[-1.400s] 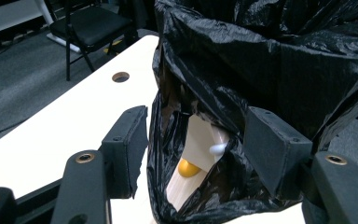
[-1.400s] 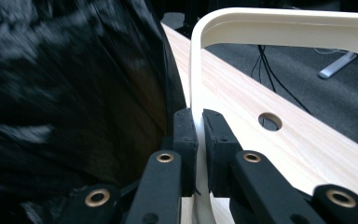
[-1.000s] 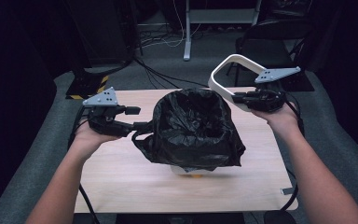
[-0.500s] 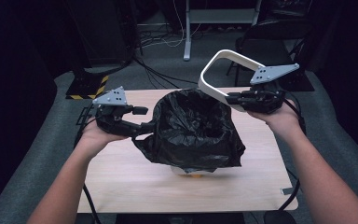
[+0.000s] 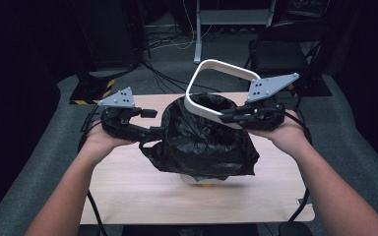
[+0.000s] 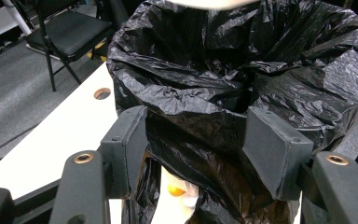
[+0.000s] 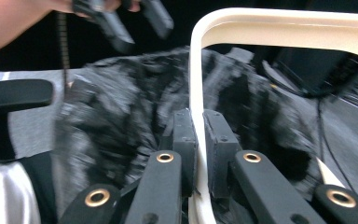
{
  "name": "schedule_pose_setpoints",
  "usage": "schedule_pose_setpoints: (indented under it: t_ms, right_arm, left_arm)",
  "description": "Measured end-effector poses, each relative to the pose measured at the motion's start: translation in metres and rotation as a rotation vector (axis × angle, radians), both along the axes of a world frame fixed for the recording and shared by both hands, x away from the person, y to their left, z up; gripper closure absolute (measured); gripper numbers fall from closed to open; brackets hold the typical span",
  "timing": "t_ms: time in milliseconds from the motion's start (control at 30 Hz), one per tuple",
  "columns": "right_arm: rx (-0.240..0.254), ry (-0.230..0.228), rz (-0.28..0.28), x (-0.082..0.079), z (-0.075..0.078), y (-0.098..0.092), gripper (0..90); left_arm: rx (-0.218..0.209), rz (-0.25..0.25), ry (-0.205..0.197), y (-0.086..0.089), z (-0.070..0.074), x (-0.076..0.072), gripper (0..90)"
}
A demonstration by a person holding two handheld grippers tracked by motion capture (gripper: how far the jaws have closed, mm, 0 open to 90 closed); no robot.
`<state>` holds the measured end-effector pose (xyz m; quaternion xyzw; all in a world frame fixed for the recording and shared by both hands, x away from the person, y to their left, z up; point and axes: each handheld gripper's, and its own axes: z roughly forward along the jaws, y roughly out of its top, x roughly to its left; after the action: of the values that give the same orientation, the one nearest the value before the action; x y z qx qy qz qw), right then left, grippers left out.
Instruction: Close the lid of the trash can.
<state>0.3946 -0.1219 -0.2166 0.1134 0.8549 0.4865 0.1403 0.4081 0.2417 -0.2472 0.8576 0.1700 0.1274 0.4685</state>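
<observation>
A black trash bag [image 5: 202, 142] lines a small white bin [image 5: 197, 180] on the wooden table [image 5: 128, 187]. My left gripper [image 5: 151, 125] is at the bag's left side. In the left gripper view its jaws [image 6: 200, 144] stand on either side of a bunched fold of the bag [image 6: 242, 70] and press on it. My right gripper [image 5: 225, 115] is shut on a white oval ring [image 5: 216, 66], held tilted over the bag's mouth. In the right gripper view the ring [image 7: 279, 21] runs between the closed pads [image 7: 198, 135], with the blurred bag [image 7: 121, 121] behind it and the left gripper [image 7: 121, 23] farther off.
A black chair [image 5: 275, 54] and a desk leg [image 5: 197, 29] stand beyond the table's far edge, with cables on the floor. The table has a round hole [image 6: 102, 93] near the bag. Bare wood lies in front of the bag.
My right gripper has carried the white ring up and to the left, from beside the bag's right to above its opening. The left gripper has hardly moved.
</observation>
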Motion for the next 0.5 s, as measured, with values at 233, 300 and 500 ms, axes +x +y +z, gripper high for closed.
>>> schedule_pose_setpoints:
  t_ms: [233, 300, 500]
  right_arm:
    - [-0.024, -0.012, 0.101, -0.013, -0.003, 0.018, 84.2]
    - [-0.035, -0.012, 0.123, -0.015, -0.005, 0.021, 84.2]
    - [-0.039, 0.001, 0.181, -0.019, -0.005, 0.024, 84.2]
  left_arm:
    - [0.004, 0.019, -0.003, 0.003, 0.002, 0.005, 39.0]
    - [-0.003, 0.023, -0.007, 0.003, 0.005, 0.008, 39.0]
    - [-0.052, 0.035, -0.016, 0.005, 0.019, 0.015, 39.0]
